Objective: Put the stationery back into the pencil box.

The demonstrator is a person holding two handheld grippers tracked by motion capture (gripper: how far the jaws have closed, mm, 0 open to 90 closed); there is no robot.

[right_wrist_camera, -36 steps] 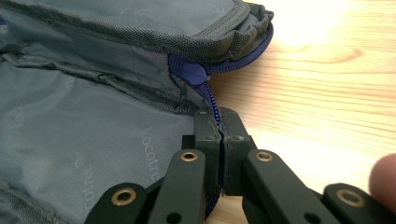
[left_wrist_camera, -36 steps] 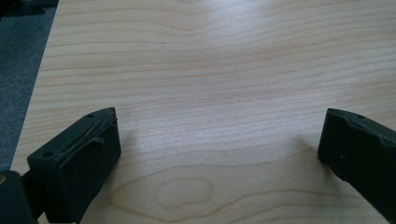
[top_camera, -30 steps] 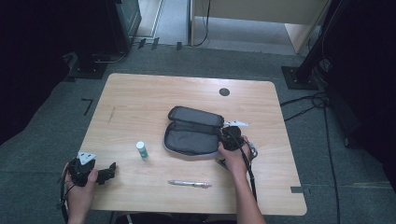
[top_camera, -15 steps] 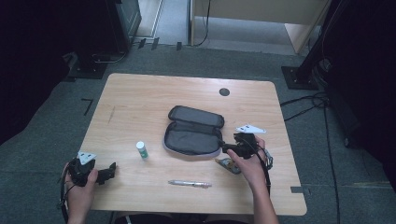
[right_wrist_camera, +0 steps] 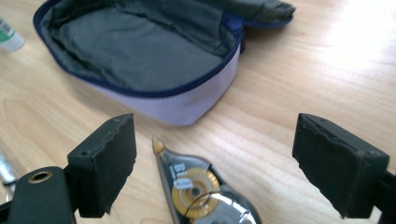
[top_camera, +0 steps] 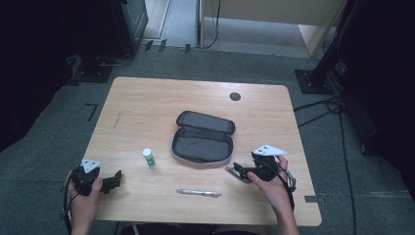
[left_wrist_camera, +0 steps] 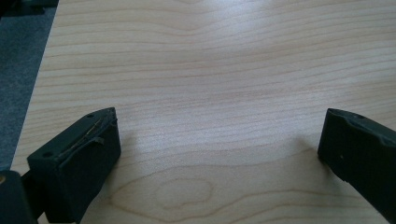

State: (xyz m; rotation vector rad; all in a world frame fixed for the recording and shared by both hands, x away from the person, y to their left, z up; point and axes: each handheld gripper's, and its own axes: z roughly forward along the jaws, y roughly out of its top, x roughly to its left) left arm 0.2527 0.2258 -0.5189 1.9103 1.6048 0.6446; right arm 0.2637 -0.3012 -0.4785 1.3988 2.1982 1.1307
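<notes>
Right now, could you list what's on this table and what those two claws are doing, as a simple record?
Table: wooden table
Pencil case: pencil case unzipped, lying open, nothing visible inside
Correction tape: correction tape dispenser on the wood between the jaws of the right claw, ungripped
Right claw: open
Left claw: left claw open over bare wood
Pen: pen near front edge
Glue stick: glue stick left of the case

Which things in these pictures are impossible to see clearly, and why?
- Correction tape: right gripper view, its lower part is cut off by the bottom edge.
- Small white tube: right gripper view, cut off by the left edge; in the high view its label is too small to read.
- Pen: high view, too small to tell its type.
- Pencil case: its inner pockets are lost in dark folds.
</notes>
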